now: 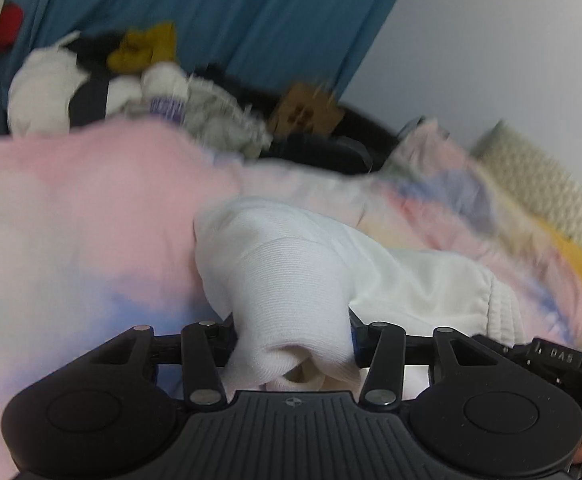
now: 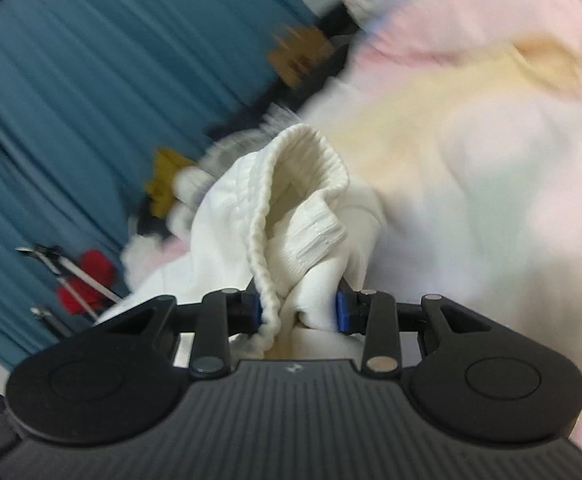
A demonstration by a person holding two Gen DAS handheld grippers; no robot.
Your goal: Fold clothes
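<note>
Your white garment (image 1: pixel 291 280) (image 2: pixel 291 220) hangs bunched above the pastel bedspread (image 1: pixel 71 208) (image 2: pixel 471 160). Your left tongs (image 1: pixel 291 340) are clamped on a thick fold; your right tongs (image 2: pixel 297 308) are clamped on its ribbed hem. Clothes pile (image 1: pixel 139 88) lies beyond.

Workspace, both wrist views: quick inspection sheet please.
Surface: pastel tie-dye bedspread, rumpled.
Job's things: white garment, bunched, held at two places; ribbed cuff stands up.
Clutter: clothes pile at the back, white, dark, mustard, grey.
Grippers: left gripper and right gripper both clamped on the white garment.
Cables: nothing seen.
Surroundings: blue curtain, pale wall, metal stand with red item; views motion-blurred.
</note>
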